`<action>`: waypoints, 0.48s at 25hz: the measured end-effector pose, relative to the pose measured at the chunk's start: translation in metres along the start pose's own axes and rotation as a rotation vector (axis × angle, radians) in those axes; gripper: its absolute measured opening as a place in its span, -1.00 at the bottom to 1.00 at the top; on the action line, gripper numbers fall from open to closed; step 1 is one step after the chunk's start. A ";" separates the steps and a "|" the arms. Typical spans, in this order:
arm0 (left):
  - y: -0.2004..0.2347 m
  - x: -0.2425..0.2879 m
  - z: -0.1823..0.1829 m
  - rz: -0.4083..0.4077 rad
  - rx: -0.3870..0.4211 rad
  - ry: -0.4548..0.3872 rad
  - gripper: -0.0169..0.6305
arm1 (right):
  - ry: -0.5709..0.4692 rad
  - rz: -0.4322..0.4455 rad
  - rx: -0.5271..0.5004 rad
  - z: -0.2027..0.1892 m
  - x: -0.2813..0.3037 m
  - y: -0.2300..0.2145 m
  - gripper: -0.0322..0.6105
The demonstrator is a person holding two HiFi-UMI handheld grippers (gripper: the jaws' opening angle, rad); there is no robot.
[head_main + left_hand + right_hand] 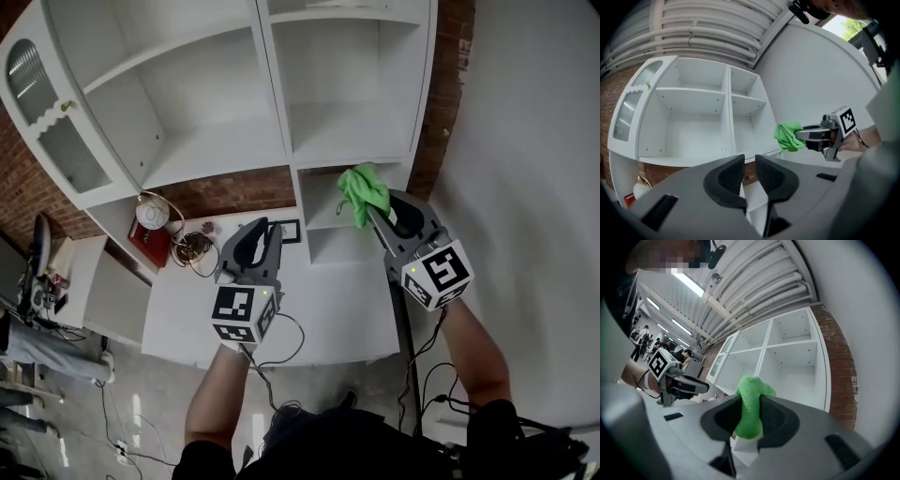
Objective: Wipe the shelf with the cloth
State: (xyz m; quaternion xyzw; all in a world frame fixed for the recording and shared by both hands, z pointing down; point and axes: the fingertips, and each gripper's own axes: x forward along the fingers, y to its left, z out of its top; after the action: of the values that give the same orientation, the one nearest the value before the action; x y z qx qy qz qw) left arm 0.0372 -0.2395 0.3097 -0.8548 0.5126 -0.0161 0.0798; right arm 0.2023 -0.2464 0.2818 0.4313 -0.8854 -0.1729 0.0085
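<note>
- Closest in: marker cubes of the left gripper [267, 227] and the right gripper [373, 214], both raised over the white table [319, 309], with forearms trailing below.
- Right gripper clamped on the green cloth [364, 190]. Seen in its own view, jaws pressed against both sides of the fabric, with a bunched wad poking out past the tips.
- Cloth held in the air just in front of the small low compartment [323, 208] at the right of the white shelf unit [278, 94]. Seemingly not touching any board yet, though hard to tell from above.
- Left gripper's jaws nearly together with only a slim slit, nothing between them. Idle by the look of it, hovering over the table near some clutter [178, 239] and well apart from the cloth.
- Judged progress: early. Cloth already in the grip and brought up to the shelf unit, but no contact with a board evident. All compartments bare and waiting.
- Left to do, probably: press the cloth onto a board, sweep across, then repeat on the others.
</note>
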 end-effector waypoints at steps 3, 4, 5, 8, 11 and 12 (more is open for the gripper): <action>0.005 0.008 0.000 0.004 0.004 -0.001 -0.73 | 0.009 0.033 -0.081 0.006 0.015 -0.009 -0.60; 0.008 0.010 0.000 0.004 0.003 -0.003 -0.73 | 0.012 0.039 -0.107 0.008 0.021 -0.011 -0.60; 0.011 0.012 -0.001 0.002 0.001 -0.004 -0.73 | 0.015 0.043 -0.126 0.008 0.027 -0.013 -0.60; 0.022 0.017 -0.010 -0.011 -0.021 -0.001 -0.73 | 0.025 0.037 -0.150 0.008 0.041 -0.017 -0.60; 0.033 0.025 -0.020 -0.035 -0.038 0.006 -0.73 | 0.049 0.018 -0.182 0.005 0.056 -0.022 -0.60; 0.038 0.028 -0.021 -0.041 -0.040 0.006 -0.73 | 0.061 0.012 -0.194 0.005 0.061 -0.025 -0.60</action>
State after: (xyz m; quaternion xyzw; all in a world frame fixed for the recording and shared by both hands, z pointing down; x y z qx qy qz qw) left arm 0.0151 -0.2842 0.3232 -0.8664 0.4954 -0.0100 0.0609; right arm 0.1824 -0.3065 0.2613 0.4285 -0.8664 -0.2443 0.0782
